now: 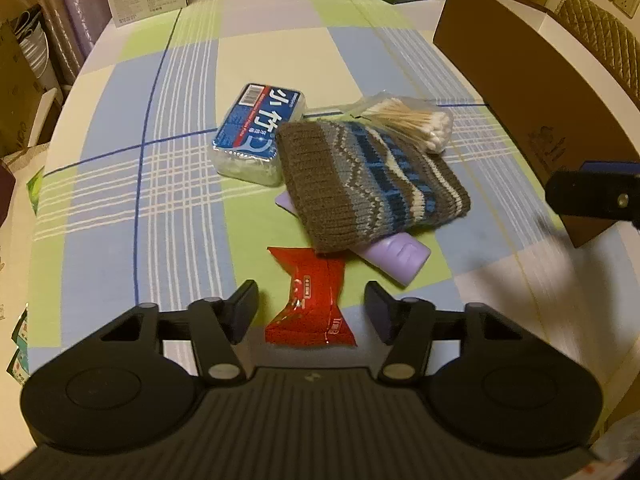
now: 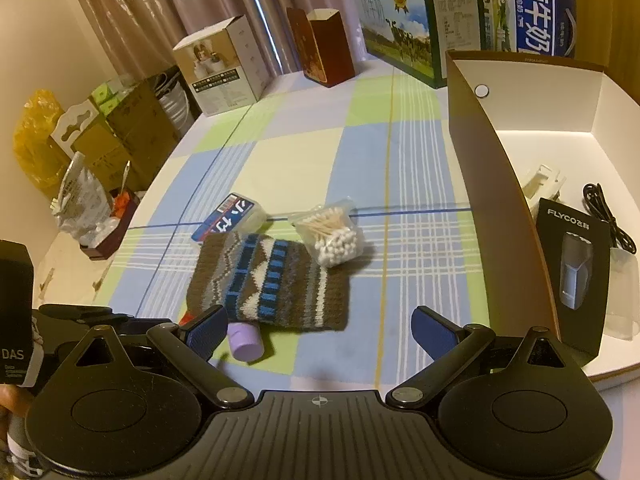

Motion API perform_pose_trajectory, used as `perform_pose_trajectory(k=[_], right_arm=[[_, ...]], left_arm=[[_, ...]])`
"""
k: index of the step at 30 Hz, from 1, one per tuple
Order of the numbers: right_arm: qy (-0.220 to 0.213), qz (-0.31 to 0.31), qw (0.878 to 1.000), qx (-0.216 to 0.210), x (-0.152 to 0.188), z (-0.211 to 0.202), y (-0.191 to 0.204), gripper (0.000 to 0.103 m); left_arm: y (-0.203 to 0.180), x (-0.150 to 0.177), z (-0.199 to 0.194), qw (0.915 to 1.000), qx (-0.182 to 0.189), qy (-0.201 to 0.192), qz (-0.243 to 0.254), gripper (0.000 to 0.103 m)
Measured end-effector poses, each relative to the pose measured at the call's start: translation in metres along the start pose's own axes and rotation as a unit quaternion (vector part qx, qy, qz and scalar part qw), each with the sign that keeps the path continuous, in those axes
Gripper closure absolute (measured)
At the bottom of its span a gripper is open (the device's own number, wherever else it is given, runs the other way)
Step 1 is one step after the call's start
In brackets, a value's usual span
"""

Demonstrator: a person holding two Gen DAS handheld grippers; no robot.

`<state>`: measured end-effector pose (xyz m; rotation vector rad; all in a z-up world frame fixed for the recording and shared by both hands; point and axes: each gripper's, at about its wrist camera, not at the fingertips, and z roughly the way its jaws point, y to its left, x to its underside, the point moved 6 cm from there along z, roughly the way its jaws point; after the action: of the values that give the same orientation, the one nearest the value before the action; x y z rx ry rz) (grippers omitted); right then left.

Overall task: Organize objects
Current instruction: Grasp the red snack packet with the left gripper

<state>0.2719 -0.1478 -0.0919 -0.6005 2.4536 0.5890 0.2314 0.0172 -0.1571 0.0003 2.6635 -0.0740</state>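
Observation:
A red snack packet point(image 1: 310, 298) lies on the checked tablecloth between the open fingers of my left gripper point(image 1: 312, 312). Beyond it a brown and blue knitted pouch point(image 1: 370, 188) lies over a purple bottle point(image 1: 398, 258). A blue-labelled toothpick box point(image 1: 256, 134) and a bag of cotton swabs point(image 1: 416, 122) lie behind. In the right wrist view my right gripper point(image 2: 318, 332) is open and empty, just in front of the pouch point(image 2: 272, 280), the bottle point(image 2: 245, 342), the swabs point(image 2: 332, 234) and the toothpick box point(image 2: 230, 216). The open cardboard box point(image 2: 504, 216) stands to the right.
The cardboard box wall point(image 1: 520, 92) rises at the right; inside are a black FLYCO package point(image 2: 574, 268), a black cable point(image 2: 608, 216) and a white clip point(image 2: 542, 182). Milk cartons point(image 2: 404, 32) and boxes point(image 2: 222, 68) line the table's far edge. Clutter point(image 2: 80, 200) sits beside the table on the left.

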Motion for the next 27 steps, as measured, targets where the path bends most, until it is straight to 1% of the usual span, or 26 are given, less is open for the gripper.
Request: perform_pose_trajectory(k=[2,4,5,6,8,13,17,22,24,25,27], right_arm=[[0.002,-0.001,1.0,0.0,-0.002,0.003,-0.002,0.007],[0.004,-0.002,1.0,0.0,-0.004,0.006,-0.003,0.007],[0.005,-0.003,1.0,0.0,-0.004,0.008,-0.003,0.007],[0.005,-0.005,1.0,0.001,-0.006,0.009,-0.003,0.007],[0.005,-0.009,1.0,0.0,-0.009,0.013,-0.004,0.007],[0.003,-0.022,1.0,0.001,-0.021,0.024,-0.008,0.007],[0.0,-0.038,0.999,0.0,-0.035,0.037,-0.009,0.008],[0.013,-0.069,0.997,-0.01,-0.053,0.061,-0.007,0.02],[0.021,-0.078,0.997,-0.013,-0.058,0.072,-0.006,0.026],[0.026,-0.084,0.996,-0.014,-0.06,0.079,-0.006,0.027],[0.038,-0.094,0.995,-0.013,-0.063,0.091,-0.005,0.032]], left_arm=[[0.001,-0.001,0.003,1.0,-0.001,0.002,-0.001,0.053],[0.001,-0.002,0.006,1.0,-0.002,0.002,-0.001,0.058],[0.002,-0.003,0.007,1.0,-0.002,0.002,-0.001,0.066],[0.002,-0.004,0.008,1.0,-0.001,0.003,-0.001,0.073],[0.004,-0.004,0.008,1.0,0.004,0.002,-0.004,0.08],[0.017,0.001,0.004,0.9999,-0.006,-0.001,-0.013,0.081],[0.041,0.005,-0.004,0.9988,-0.026,-0.002,-0.042,0.081],[0.075,-0.006,-0.015,0.9947,-0.057,-0.02,-0.083,0.081],[0.086,-0.012,-0.02,0.9929,-0.064,-0.03,-0.095,0.081],[0.09,-0.017,-0.022,0.9922,-0.067,-0.034,-0.1,0.081],[0.096,-0.025,-0.024,0.9909,-0.069,-0.042,-0.107,0.081]])
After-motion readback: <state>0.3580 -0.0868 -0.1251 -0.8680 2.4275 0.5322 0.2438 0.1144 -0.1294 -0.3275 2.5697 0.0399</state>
